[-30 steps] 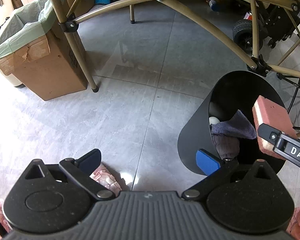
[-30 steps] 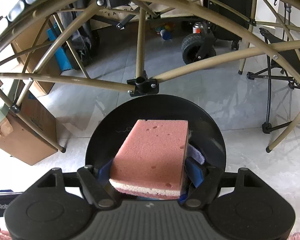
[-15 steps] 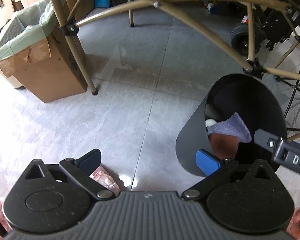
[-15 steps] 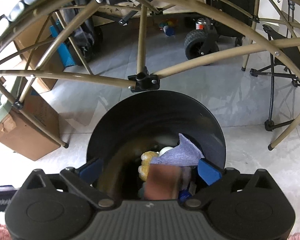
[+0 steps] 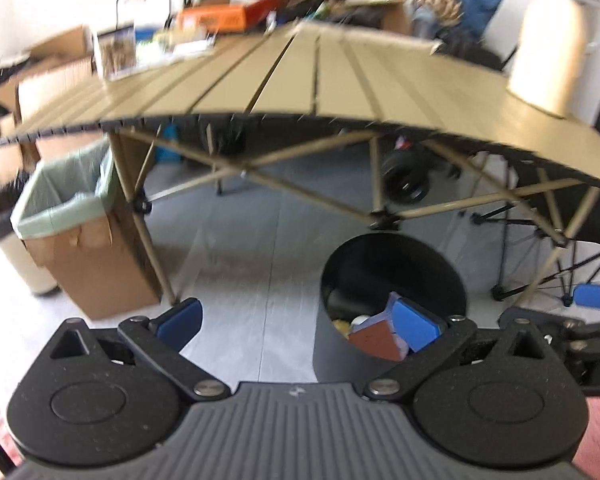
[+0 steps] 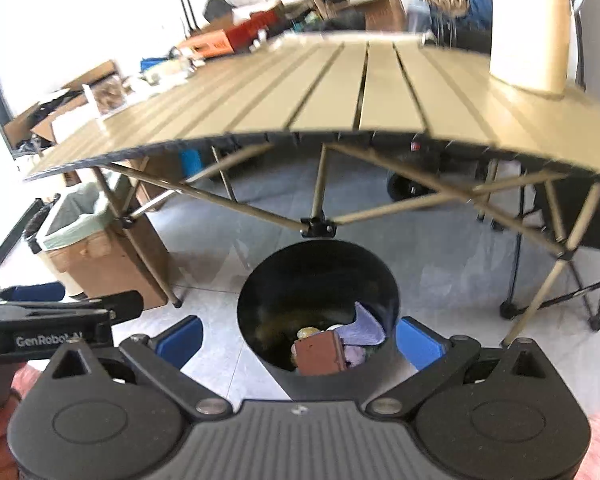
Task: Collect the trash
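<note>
Right wrist: black bin (image 6: 320, 280) holds sponge (image 6: 320, 354) and cloth (image 6: 364, 326); both grippers' fingers (image 6: 418, 344) released.

Both my wrist cameras look forward and down along their fingers, from just above the floor. My left view sits left of the black bin (image 5: 392, 280); my right faces its mouth directly. Both share the bin (image 6: 318, 280), counter (image 5: 340, 80) and cardboard box (image 5: 88, 248).
</note>
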### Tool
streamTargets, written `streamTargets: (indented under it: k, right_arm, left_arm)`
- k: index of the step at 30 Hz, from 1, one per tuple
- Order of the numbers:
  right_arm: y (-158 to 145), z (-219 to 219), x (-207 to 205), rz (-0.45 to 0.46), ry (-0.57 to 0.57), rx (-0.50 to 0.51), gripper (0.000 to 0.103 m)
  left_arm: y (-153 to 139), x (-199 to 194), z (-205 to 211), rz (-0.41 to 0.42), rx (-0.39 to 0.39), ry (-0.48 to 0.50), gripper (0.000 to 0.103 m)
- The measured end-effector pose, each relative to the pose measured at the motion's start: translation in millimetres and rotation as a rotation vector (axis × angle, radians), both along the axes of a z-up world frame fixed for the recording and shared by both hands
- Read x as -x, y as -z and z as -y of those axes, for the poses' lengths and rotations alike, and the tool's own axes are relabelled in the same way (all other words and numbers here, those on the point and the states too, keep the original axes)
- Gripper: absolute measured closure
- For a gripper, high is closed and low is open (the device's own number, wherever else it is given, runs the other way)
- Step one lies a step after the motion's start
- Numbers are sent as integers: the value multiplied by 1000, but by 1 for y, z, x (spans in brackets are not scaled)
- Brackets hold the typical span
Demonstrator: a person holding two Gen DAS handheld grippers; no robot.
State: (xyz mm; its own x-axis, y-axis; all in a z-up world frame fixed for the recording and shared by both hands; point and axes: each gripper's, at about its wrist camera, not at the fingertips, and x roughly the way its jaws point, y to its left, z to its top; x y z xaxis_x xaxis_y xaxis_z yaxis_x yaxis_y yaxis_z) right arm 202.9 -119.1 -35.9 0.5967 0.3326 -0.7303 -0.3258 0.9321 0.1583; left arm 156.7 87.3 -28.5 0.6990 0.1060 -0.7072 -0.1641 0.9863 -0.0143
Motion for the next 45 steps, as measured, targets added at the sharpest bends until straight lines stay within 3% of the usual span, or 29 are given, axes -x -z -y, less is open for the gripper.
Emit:
streamTargets:
  k: [5,15,45]
  right_arm:
    - [-22,20,40,56,-5,29,0]
    - [-31,47,75,56,19,2,0]
    - [-41,57,87,108,31,-32,0]
  left_arm:
    - [-8,35,15,39,17,44,0]
    - [-18,63,36,81,2,94,0]
    - [-29,75,38,127,-20,94,0]
